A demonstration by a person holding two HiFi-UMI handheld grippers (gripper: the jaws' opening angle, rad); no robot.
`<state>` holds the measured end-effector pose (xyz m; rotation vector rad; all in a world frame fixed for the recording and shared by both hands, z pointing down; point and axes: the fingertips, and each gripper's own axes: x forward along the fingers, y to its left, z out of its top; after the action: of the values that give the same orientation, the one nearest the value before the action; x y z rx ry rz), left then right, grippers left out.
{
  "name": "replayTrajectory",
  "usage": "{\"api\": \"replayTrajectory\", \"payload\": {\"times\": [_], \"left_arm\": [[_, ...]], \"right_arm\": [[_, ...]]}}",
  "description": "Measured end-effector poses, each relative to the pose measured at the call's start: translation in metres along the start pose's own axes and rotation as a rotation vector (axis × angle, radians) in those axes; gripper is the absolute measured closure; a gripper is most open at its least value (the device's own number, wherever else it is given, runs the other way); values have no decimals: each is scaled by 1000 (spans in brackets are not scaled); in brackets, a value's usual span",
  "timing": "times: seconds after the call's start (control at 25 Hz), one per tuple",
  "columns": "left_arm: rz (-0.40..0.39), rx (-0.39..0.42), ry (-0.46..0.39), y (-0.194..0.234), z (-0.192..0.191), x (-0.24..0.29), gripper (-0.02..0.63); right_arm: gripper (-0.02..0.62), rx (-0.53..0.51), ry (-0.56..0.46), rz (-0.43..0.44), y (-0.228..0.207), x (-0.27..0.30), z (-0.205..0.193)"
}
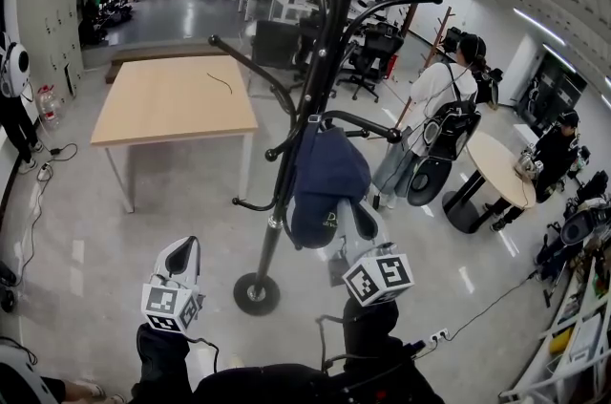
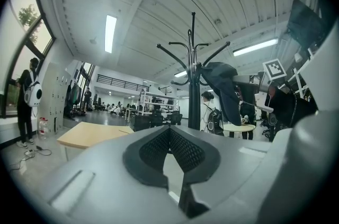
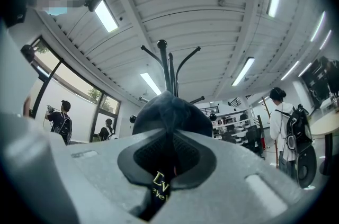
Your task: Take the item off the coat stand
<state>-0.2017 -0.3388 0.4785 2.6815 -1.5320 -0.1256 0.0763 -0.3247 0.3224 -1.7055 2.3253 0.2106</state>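
Fingers [image 3: 144,157] of the right gripper [image 3: 170,137] are pressed together on a fold of the dark navy cap [image 3: 172,114], and gold lettering on the cloth is seen low between the pads. From the head view, the right gripper [image 1: 346,225] is held out in front of the body on a black-sleeved forearm [image 1: 370,335]. Its nose is tilted slightly upward into the underside of the cap [image 1: 329,178], and its marker cube [image 1: 379,278] is turned toward the camera. The cap is draped from one of the lower hook arms of the black coat stand [image 1: 307,101], close against the right side of the pole and well above the round base [image 1: 256,293].

The left gripper [image 1: 187,244] is held lower and to the left of the pole, pointing level and touching neither the stand nor the cap. Its own marker cube [image 1: 172,307] is seen above a second black sleeve [image 1: 162,356]. In the left gripper view, its fingers [image 2: 151,151] are closed against each other with nothing between them. The coat stand [image 2: 194,96] and the hanging cap [image 2: 225,88] are seen ahead of the left gripper [image 2: 169,132] and slightly to its right.

A wooden table [image 1: 177,96] stands behind the coat stand, well apart from both grippers.
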Motion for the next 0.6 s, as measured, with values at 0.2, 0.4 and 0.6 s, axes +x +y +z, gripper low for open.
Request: {"api": "replayTrajectory", "payload": {"times": [0.2,0.4,0.6], "left_arm": [[-2,-3,-4,0,0,0,603],[-1,-4,-5,1,1,-2,603],[-4,-5,-8,1,1,-3,603]], "right_arm": [[588,-4,-24,-7,-1,-2,11],[588,-7,-40,-15,-1,-6,19],[588,-18,-56,-19,1,-9,28]]}}
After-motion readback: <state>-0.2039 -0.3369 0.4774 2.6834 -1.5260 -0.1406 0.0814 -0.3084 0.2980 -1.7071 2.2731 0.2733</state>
